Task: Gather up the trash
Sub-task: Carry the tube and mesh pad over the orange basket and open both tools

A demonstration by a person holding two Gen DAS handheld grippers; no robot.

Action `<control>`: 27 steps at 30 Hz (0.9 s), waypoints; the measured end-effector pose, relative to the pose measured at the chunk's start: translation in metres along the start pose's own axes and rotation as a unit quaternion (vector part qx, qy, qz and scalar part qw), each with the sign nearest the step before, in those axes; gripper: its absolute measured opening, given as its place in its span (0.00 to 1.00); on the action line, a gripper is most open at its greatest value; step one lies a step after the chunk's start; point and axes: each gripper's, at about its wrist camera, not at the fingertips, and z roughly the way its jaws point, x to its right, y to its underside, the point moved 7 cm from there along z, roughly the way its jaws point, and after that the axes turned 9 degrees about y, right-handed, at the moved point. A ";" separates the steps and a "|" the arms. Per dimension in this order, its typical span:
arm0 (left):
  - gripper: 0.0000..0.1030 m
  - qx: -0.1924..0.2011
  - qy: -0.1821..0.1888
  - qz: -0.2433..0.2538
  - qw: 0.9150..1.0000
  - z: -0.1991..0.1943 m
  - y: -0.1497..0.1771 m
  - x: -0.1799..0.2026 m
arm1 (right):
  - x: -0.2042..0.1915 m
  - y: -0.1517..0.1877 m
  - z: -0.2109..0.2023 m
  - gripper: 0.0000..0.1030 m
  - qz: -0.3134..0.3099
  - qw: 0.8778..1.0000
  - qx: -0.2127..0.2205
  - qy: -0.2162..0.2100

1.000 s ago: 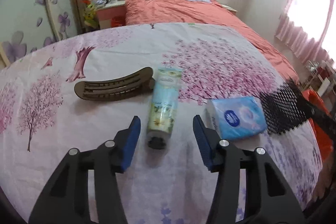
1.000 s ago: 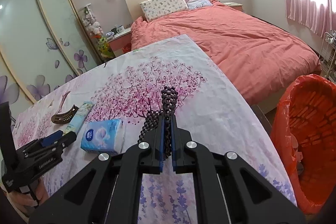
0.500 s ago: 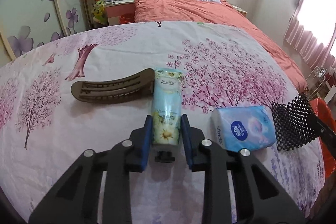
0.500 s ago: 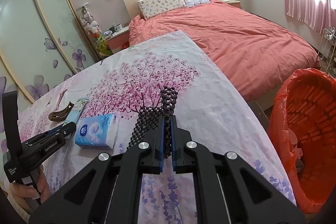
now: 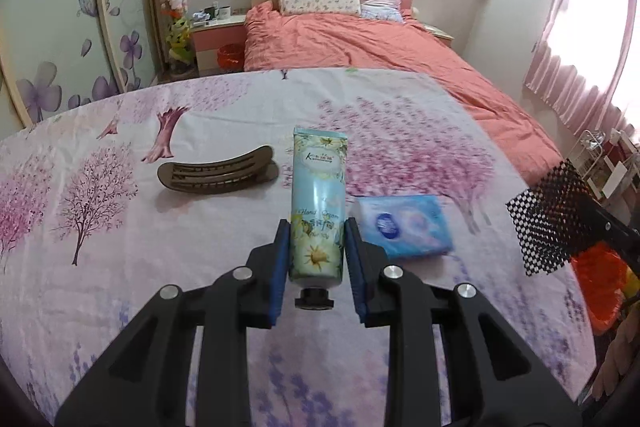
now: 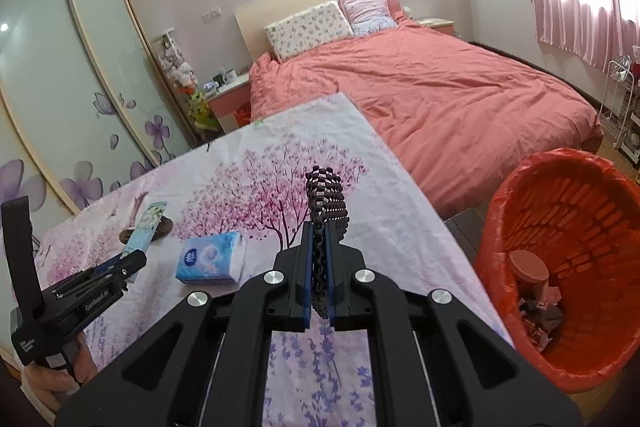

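Two items are in hand and off the table [image 5: 120, 307]: the left gripper [image 5: 316, 263] is clamped on the lower body of a hand cream tube [image 5: 318, 203], cap end toward the camera, and the right gripper [image 6: 319, 259] is closed tight on a strip of black mesh [image 6: 326, 195]. The orange-lined bin [image 6: 560, 267] stands on the floor just off the table's near right corner and already holds some scraps, so earlier collection looks done; neither held item has reached it yet. Left on the flowered tablecloth are a blue tissue pack [image 5: 404, 227], just right of the tube, and a brown hair clip [image 5: 218, 175], just left of it; whether either counts as trash cannot be told. Nothing visible blocks the way from table to bin. A pink-covered bed [image 6: 440, 99] lies beyond the table's far edge.
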 end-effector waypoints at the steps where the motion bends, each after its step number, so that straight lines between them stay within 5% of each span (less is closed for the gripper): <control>1: 0.26 0.002 0.003 0.003 1.000 -0.004 0.000 0.005 | 0.001 -0.002 -0.003 0.06 0.001 1.000 0.003 0.000; 17: 0.26 0.027 0.055 0.058 0.996 -0.062 -0.005 0.107 | 0.050 -0.023 -0.070 0.06 0.032 0.997 0.064 0.011; 27: 0.26 0.019 0.100 0.098 0.990 -0.061 0.007 0.194 | 0.112 -0.026 -0.093 0.06 0.064 0.994 0.083 0.040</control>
